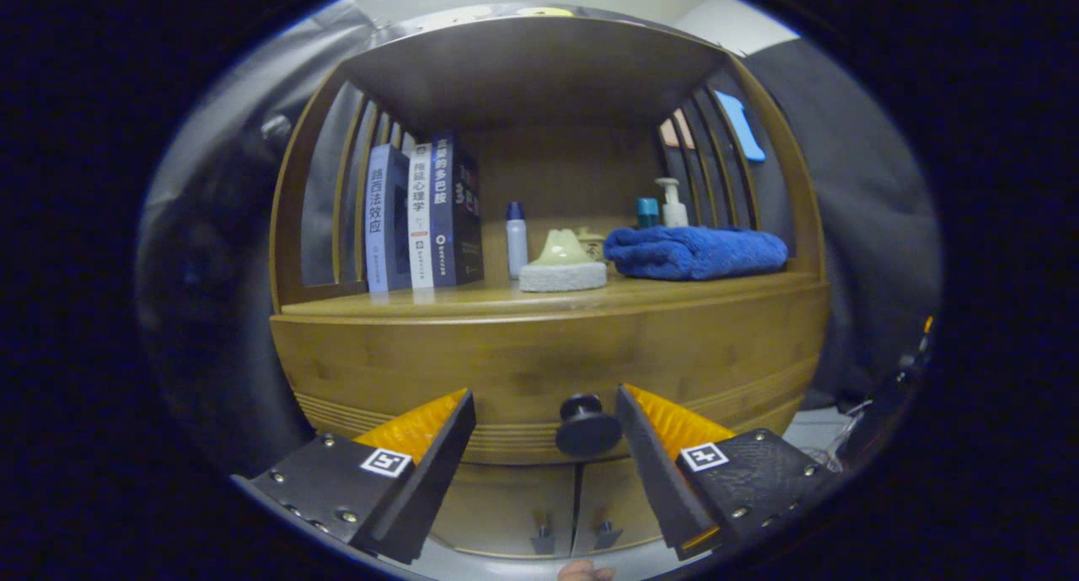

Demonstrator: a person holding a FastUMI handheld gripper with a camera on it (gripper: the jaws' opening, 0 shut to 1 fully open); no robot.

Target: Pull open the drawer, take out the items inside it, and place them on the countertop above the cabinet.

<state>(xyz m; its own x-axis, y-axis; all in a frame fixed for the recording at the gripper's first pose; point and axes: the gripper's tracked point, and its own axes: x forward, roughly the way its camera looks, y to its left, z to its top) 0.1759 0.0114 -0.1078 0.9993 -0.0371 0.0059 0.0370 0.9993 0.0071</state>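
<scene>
A wooden cabinet stands straight ahead, its drawer front [548, 362] closed. The drawer's round dark knob [586, 427] sits between my fingertips, closer to the right finger and touching or nearly touching it. My gripper [546, 400] is open, with a wide gap left of the knob. The countertop [472, 301] above the drawer is a wooden shelf that carries several things. What lies inside the drawer is hidden.
On the countertop stand three books [421, 218] at the left, a small white bottle [516, 239], a pale sponge with a greenish lump [563, 265], a folded blue towel [695, 252] and a pump bottle [672, 203]. Two small door handles [573, 532] show below the drawer.
</scene>
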